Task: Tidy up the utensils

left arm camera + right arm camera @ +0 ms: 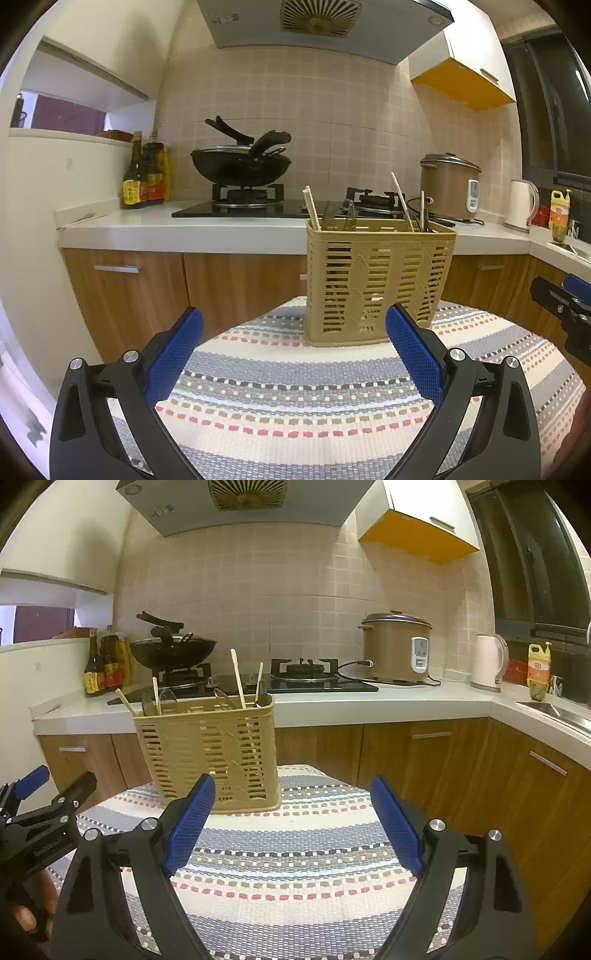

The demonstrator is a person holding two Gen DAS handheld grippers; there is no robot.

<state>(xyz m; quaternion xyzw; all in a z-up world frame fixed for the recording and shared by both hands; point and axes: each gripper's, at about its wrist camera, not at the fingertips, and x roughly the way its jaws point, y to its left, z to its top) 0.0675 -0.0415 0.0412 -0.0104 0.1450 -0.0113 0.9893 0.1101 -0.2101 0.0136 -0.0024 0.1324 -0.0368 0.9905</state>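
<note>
A tan slotted plastic utensil basket (376, 280) (214, 749) stands upright at the far end of a striped woven cloth (295, 398) (295, 853). Wooden chopsticks (312, 208) (238, 679) and a few darker utensil handles (261, 694) stick up out of it. My left gripper (294, 314) is open and empty, just short of the basket and slightly to its left. My right gripper (293, 781) is open and empty too, in front of the basket and to its right. Each gripper shows at the edge of the other's view: the right gripper (569, 299) and the left gripper (48, 786).
Behind the cloth runs a white counter (184, 229) over wooden cabinets. On it are a black wok (240, 166) on a gas hob, sauce bottles (144, 177), a brown rice cooker (397, 648), a white kettle (489, 662) and a sink (554, 710) at the right.
</note>
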